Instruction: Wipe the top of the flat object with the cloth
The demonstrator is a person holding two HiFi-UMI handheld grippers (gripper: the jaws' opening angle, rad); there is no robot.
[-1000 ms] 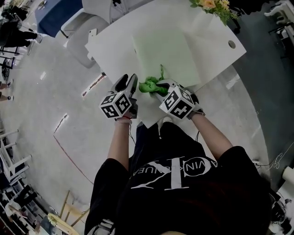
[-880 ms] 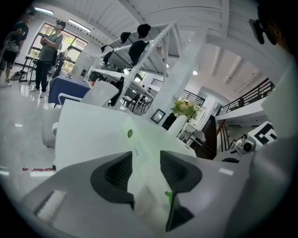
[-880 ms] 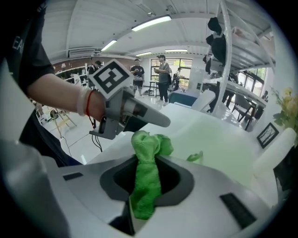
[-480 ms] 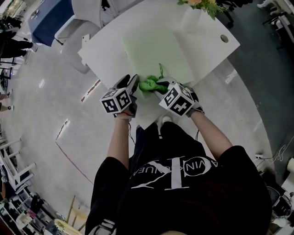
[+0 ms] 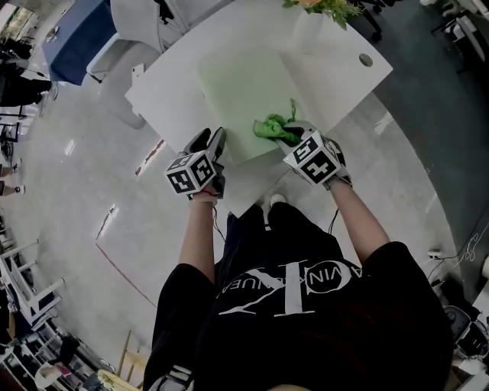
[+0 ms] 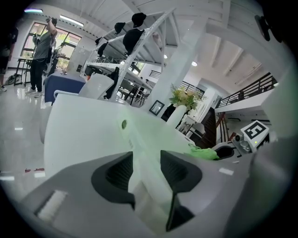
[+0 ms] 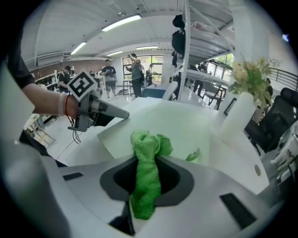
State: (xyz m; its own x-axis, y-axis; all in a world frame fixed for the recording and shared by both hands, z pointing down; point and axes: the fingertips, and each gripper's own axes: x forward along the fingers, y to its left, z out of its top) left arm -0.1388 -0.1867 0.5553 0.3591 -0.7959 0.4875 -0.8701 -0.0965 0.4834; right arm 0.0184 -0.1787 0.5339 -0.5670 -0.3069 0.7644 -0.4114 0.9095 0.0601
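Note:
A pale green flat board (image 5: 243,84) lies on the white table (image 5: 168,84). My right gripper (image 5: 289,131) is shut on a bunched green cloth (image 5: 272,127), which rests on the board's near right part. In the right gripper view the cloth (image 7: 148,153) hangs pinched between the jaws above the board (image 7: 186,123). My left gripper (image 5: 212,139) is at the board's near left corner. In the left gripper view its jaws (image 6: 146,160) close on the board's edge (image 6: 139,139), and the cloth (image 6: 203,152) lies off to the right.
A white vase with flowers (image 5: 313,19) stands at the table's far side, near the board's far right corner. A round cable hole (image 5: 365,59) sits in the table's right corner. White chairs (image 5: 114,53) stand beyond the table's left edge. People stand in the background (image 7: 135,69).
My right gripper has slid the cloth to the right along the board's near part. The left gripper has stayed at the board's near left corner.

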